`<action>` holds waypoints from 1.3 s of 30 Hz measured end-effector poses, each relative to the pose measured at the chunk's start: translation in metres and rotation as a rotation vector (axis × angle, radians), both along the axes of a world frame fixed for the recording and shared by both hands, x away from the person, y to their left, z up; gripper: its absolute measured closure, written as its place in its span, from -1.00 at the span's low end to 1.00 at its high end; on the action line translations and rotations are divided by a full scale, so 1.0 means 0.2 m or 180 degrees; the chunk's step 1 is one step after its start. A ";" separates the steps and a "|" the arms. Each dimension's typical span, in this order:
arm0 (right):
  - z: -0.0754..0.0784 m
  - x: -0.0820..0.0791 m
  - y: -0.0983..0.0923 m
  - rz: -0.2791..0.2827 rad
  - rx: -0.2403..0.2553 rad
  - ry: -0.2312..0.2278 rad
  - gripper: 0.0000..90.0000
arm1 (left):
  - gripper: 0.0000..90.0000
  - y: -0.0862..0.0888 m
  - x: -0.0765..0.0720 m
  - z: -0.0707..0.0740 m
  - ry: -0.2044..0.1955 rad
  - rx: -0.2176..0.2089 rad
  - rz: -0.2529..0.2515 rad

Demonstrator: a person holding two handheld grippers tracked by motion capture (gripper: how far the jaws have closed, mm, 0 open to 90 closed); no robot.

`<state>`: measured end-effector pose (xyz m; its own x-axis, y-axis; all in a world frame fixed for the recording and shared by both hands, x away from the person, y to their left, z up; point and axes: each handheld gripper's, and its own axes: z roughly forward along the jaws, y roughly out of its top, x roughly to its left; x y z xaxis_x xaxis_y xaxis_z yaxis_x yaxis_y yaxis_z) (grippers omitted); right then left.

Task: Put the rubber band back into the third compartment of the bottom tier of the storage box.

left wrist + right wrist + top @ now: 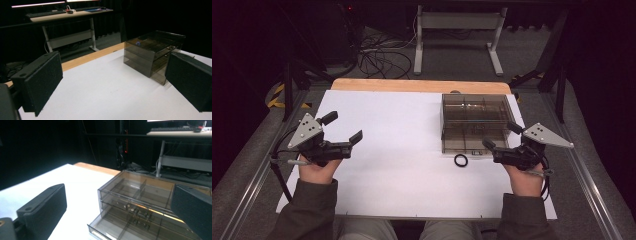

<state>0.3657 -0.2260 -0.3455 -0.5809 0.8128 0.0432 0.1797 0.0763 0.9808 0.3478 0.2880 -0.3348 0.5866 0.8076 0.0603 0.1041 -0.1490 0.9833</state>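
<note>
A smoky see-through drawer box stands on the white table top at the right back. Its lowest drawer is pulled out a little and has dividers inside. On the table just in front of the box lies a small black ring. My right gripper hovers at the box's front right corner, open, and nothing is pressed between its pads. The same box lies ahead between its jaws. My left gripper is held over the table's left side, open and empty, and looks across at the box.
A wooden strip edges the table at the back. Beyond it stand a white desk frame and loose cables on the floor. Metal rails run along both sides of the table. A desk with a keyboard stands farther off.
</note>
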 end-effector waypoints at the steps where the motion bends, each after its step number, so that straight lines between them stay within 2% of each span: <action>1: -0.01 0.01 0.00 -0.0055 -0.0047 0.0045 -0.90 | -0.95 0.00 0.00 0.00 -0.0011 0.0002 -0.0002; 4: -0.04 0.02 0.00 -0.0138 -0.0100 0.0123 -0.82 | -0.95 0.01 -0.01 0.01 -0.0027 -0.0014 -0.0006; 9: -0.10 0.04 -0.02 -0.0372 -0.0028 0.0223 -0.71 | -0.94 0.01 -0.02 0.02 -0.0046 -0.0026 -0.0029; 14: -0.14 0.06 -0.02 -0.0361 -0.0069 0.0328 -0.60 | -0.93 0.01 -0.02 0.02 -0.0053 -0.0006 -0.0033; 15: -0.16 0.06 -0.02 -0.0336 -0.0097 0.0346 -0.49 | -0.93 0.01 -0.02 0.02 -0.0050 -0.0013 -0.0027; 19: -0.19 0.06 -0.01 -0.0348 -0.0133 0.0397 -0.34 | -0.93 0.01 -0.02 0.02 -0.0034 0.0003 -0.0049; 20: -0.20 0.07 0.00 -0.0392 -0.0182 0.0465 -0.27 | -0.92 0.00 -0.02 0.01 -0.0016 0.0023 -0.0067; 32: -0.28 0.08 0.03 -0.0328 -0.0325 0.0647 0.02 | -0.91 -0.01 -0.01 0.00 0.0010 0.0041 -0.0089; 37: -0.31 0.09 0.05 -0.0258 -0.0253 0.0886 0.14 | -0.91 -0.01 -0.02 0.01 -0.0012 0.0035 -0.0081; 39: -0.33 0.10 0.06 -0.0240 -0.0273 0.0941 0.20 | -0.91 -0.01 -0.02 0.01 -0.0014 0.0033 -0.0082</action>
<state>0.3859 -0.2143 -0.4105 -0.4914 0.8611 0.1305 0.4642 0.1322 0.8758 0.3437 0.2860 -0.3333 0.6069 0.7915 0.0712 0.0958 -0.1618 0.9822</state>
